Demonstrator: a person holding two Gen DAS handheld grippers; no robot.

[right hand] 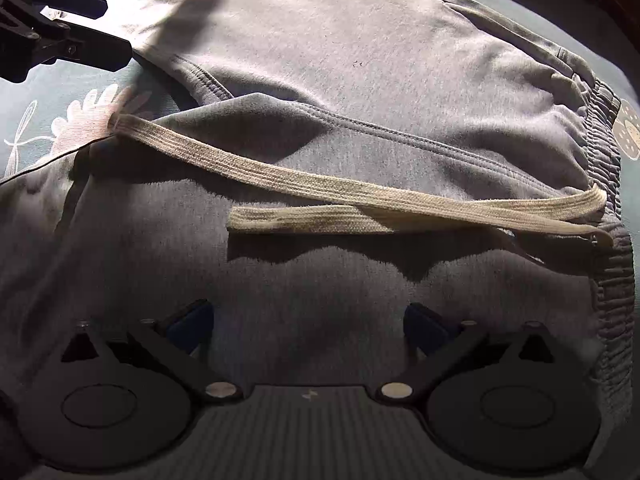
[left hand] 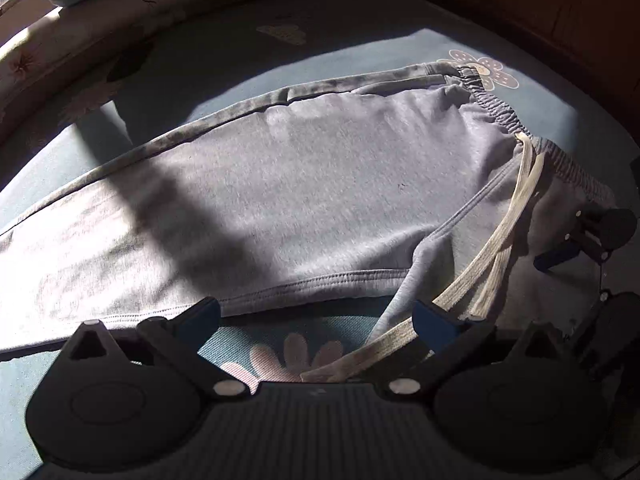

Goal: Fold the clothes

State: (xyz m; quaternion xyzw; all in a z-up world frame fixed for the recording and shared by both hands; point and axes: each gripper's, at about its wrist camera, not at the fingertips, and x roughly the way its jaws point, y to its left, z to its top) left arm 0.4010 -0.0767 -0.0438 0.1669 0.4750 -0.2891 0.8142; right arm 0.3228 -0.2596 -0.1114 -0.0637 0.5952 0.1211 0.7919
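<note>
A teal flower-printed bedsheet [left hand: 400, 52] carries grey fleece sweatpants [left hand: 304, 176] lying flat, elastic waistband toward 2 o'clock. Their cream woven drawstring [right hand: 320, 188] crosses itself over the fabric. The left gripper [left hand: 316, 316] and right gripper [right hand: 308, 320] both hover spread wide, holding nothing.

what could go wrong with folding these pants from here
The cream drawstring lies loose across the grey pants, and one end trails off onto the bedsheet between the open left claw; it could snag or dangle out of the fold. The crotch area is already rumpled, so folding now may trap wrinkles. The open right claw might pinch only the top layer.
</note>
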